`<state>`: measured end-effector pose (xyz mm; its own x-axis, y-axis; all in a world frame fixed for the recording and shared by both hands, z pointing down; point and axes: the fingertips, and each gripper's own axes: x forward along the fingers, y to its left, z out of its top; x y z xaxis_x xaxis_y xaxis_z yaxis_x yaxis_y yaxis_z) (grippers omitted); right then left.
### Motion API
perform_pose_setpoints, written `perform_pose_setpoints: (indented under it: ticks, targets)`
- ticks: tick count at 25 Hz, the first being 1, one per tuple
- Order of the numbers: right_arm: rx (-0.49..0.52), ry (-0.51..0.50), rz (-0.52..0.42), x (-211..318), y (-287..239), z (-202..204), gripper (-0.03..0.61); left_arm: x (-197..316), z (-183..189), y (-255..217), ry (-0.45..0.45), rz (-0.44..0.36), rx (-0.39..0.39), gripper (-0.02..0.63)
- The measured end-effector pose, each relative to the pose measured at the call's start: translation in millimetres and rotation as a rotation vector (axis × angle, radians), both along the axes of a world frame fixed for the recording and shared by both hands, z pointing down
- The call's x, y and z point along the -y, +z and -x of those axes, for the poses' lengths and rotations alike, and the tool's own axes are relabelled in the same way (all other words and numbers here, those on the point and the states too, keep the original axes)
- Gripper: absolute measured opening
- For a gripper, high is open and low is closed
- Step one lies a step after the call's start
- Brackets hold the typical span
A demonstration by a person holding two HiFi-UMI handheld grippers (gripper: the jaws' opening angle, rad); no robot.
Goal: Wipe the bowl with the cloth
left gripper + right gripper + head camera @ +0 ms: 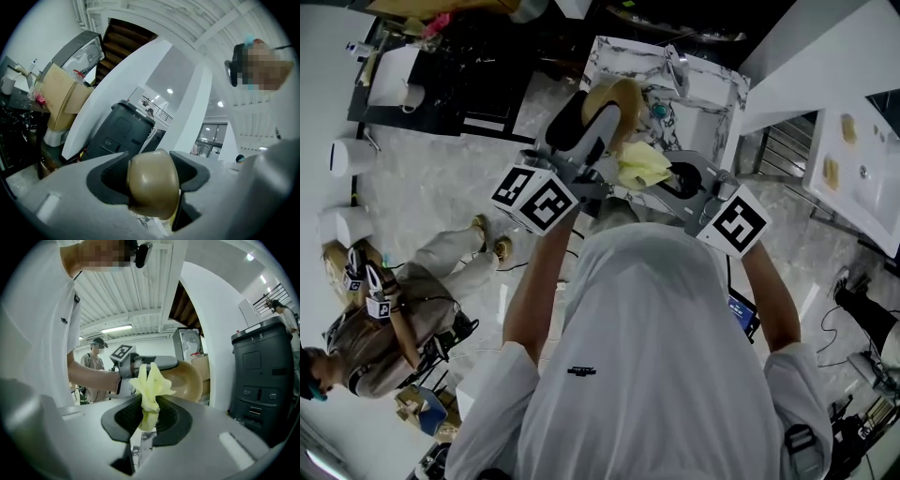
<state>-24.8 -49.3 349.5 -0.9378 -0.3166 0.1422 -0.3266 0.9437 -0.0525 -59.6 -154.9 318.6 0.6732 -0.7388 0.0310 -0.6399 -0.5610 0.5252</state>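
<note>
the left hand-held gripper (153, 174) is clamping the rim of the tan bowl (611, 103), holding it on edge in the air above the marble-patterned table (717, 89), probably so its hollow is facing the other tool. the right hand-held gripper (148, 416) is pinching a bunched yellow cloth (149, 380), whose loose end is sticking out just beside the bowl, seemingly poised for wiping.
</note>
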Motion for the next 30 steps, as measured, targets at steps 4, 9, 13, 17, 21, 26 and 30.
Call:
perform_pose_setpoints:
  ticks: [4, 9, 13, 17, 21, 26, 30]
  targets:
    - [-0.021, 0.073, -0.017, 17, -1, -14, 0.043, -8, 5, 9, 0.008, 0.055, -0.098, 0.279]
    - [-0.012, 0.182, 0.055, 33, 5, -23, 0.044, -18, -1, 27, 0.023, 0.134, -0.228, 0.281]
    - [-0.106, 0.222, 0.080, 39, 19, -23, 0.044, -27, -14, 39, 0.057, 0.172, -0.267, 0.281]
    - [-0.186, 0.276, 0.114, 47, 36, -30, 0.043, -37, -39, 39, 0.133, 0.159, -0.213, 0.281]
    - [-0.207, 0.302, 0.129, 50, 40, -34, 0.043, -48, -53, 34, 0.174, 0.107, -0.113, 0.281]
    - [-0.187, 0.293, 0.120, 52, 32, -29, 0.043, -52, -55, 35, 0.196, 0.136, -0.112, 0.281]
    - [-0.176, 0.263, 0.104, 51, 29, -20, 0.043, -49, -53, 42, 0.186, 0.186, -0.159, 0.281]
